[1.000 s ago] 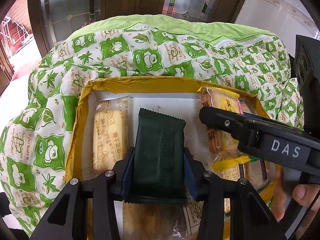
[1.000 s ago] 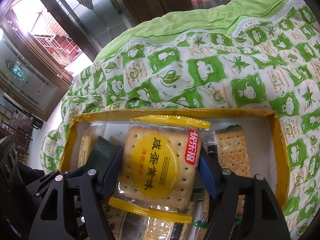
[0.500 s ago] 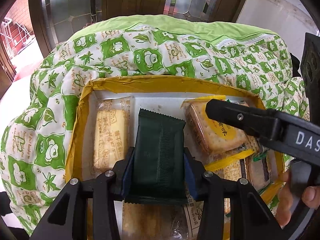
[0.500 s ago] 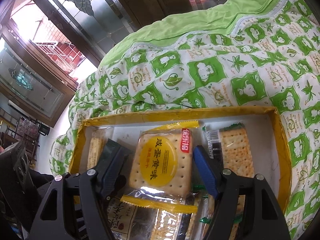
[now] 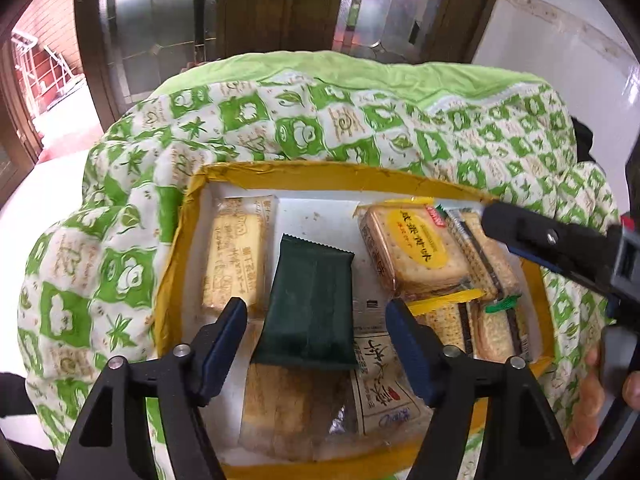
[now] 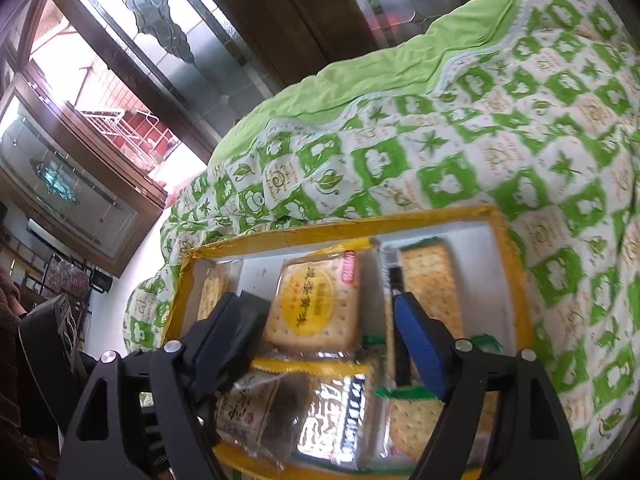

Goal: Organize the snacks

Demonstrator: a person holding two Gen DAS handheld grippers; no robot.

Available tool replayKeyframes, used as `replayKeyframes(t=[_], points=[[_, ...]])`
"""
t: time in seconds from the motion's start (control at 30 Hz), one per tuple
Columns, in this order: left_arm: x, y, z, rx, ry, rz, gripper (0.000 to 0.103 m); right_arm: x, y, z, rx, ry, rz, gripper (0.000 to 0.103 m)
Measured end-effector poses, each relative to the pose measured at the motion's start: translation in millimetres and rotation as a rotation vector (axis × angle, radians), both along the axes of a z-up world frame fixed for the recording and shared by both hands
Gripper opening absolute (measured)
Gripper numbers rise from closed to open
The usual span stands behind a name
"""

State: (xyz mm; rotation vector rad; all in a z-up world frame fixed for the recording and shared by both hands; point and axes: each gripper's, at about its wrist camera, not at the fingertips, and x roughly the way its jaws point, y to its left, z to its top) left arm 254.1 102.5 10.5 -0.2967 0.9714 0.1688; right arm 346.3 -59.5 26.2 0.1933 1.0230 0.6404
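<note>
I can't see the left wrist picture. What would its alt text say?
An open hand-held gripper hovers over a dark green packet in a yellow-rimmed box of cracker packs, on a green patterned quilt.

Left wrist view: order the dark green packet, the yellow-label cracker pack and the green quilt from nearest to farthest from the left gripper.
1. dark green packet, between the open left gripper fingers.
2. yellow-label cracker pack, to the right, in the yellow box.
3. green quilt, beyond the box's far wall.
</note>
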Motion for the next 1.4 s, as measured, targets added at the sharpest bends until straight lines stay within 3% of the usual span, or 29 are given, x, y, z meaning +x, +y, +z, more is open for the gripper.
replayKeyframes(t=[0.3, 0.7, 0.87, 1.4], points=[[-32.9, -10.7, 14.6, 0.016, -0.032, 0.01, 0.087, -32.4, -32.4, 9.2, 0.013, -0.044, -0.013, 0.086], [-70.6, -46.4, 15.7, 0.053, -0.036, -0.023, 0.088, -87.6, -53.4, 3.0, -0.052, -0.113, 0.004, 0.094], [-93.0, -49.9, 17.0, 0.07, -0.054, 0.0, 0.102, -111.9, -58.0, 4.4, -0.073, -0.168, 0.012, 0.101], [-141.6, -65.2, 0.4, 0.085, -0.029, 0.03, 0.102, -157.6, -75.0, 2.7, -0.091, -0.249, 0.008, 0.103]])
